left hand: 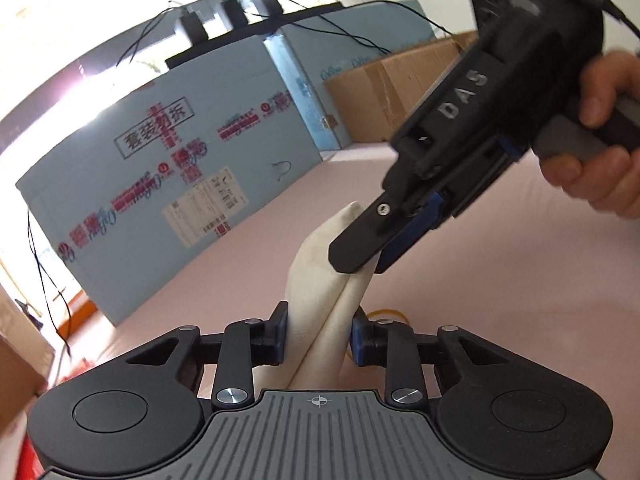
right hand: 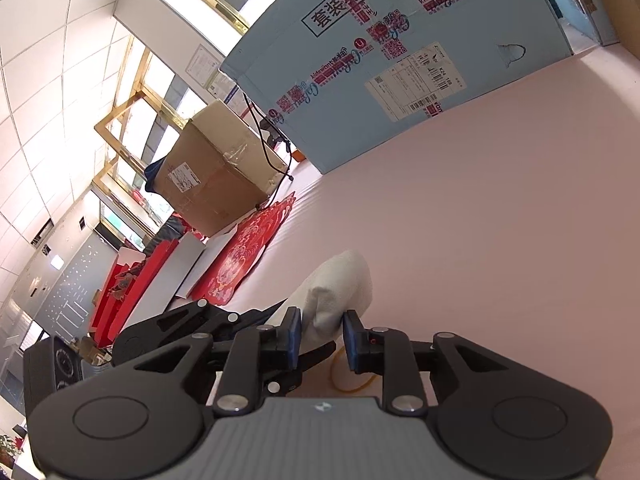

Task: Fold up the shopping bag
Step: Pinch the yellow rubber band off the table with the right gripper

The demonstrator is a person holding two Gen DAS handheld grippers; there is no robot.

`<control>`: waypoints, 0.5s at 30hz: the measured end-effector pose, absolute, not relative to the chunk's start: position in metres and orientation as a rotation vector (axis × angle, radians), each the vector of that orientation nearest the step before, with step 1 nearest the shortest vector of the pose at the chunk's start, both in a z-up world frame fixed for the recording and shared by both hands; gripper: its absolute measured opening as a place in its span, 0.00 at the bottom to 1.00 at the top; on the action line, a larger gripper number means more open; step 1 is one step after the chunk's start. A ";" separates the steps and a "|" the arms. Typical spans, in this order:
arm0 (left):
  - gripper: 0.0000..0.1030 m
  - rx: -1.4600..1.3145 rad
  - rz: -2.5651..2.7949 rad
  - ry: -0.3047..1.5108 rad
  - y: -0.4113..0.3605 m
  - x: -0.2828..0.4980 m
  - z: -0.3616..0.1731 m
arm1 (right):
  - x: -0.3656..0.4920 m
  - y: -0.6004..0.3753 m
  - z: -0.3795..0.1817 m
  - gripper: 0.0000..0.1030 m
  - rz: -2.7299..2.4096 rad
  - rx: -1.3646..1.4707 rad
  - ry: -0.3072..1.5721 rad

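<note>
Rolled cream shopping bag [left hand: 320, 312] held up off the pink surface [left hand: 460, 280], standing tilted between the two tools. Left hand-held gripper [left hand: 318, 334] pinching the lower part of the roll, both blue pads [left hand: 282, 332] pressed into the cloth. Right hand-held gripper [right hand: 322, 334] parted around the roll's upper end, pads standing just off the fabric in its own camera; from the left wrist view, its black finger overlapping the cloth higher up, contact there hard to judge, possibly only a brush. Person's hand [left hand: 600, 136] wrapped round that tool's grip.

Risks from here, as judgement:
- Only one firm pinch on a springy roll; a loosened layer could slide out and unroll the fold.
- Upper end unsupported, so likely to flop sideways or droop toward the surface.
- Re-closing the right pads off-centre could catch one layer only and peel the roll apart.
- Yellow rubber band [right hand: 352, 376] lying on the surface just beneath the bag, half hidden; reaching for it could mean letting go with the right side for longer, leaving the roll free to open.
- Big blue carton [left hand: 168, 168] standing well behind, no obstacle.
</note>
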State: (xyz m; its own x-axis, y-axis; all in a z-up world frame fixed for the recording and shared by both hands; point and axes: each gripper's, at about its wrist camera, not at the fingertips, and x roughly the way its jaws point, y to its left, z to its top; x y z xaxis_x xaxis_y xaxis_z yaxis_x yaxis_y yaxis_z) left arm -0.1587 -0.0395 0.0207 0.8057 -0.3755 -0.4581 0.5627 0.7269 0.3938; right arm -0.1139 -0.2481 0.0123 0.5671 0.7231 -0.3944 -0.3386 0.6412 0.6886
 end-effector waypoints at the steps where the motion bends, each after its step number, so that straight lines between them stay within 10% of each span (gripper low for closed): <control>1: 0.27 0.529 -0.506 0.362 -0.033 -0.158 0.022 | -0.115 -0.248 0.014 0.58 0.665 0.574 0.714; 5: 0.27 0.424 -0.473 0.357 -0.007 -0.160 0.027 | -0.115 -0.235 0.015 0.58 0.612 0.343 0.766; 15: 0.27 0.388 -0.468 0.330 0.000 -0.169 0.022 | -0.137 -0.158 0.017 0.05 0.576 -0.327 0.706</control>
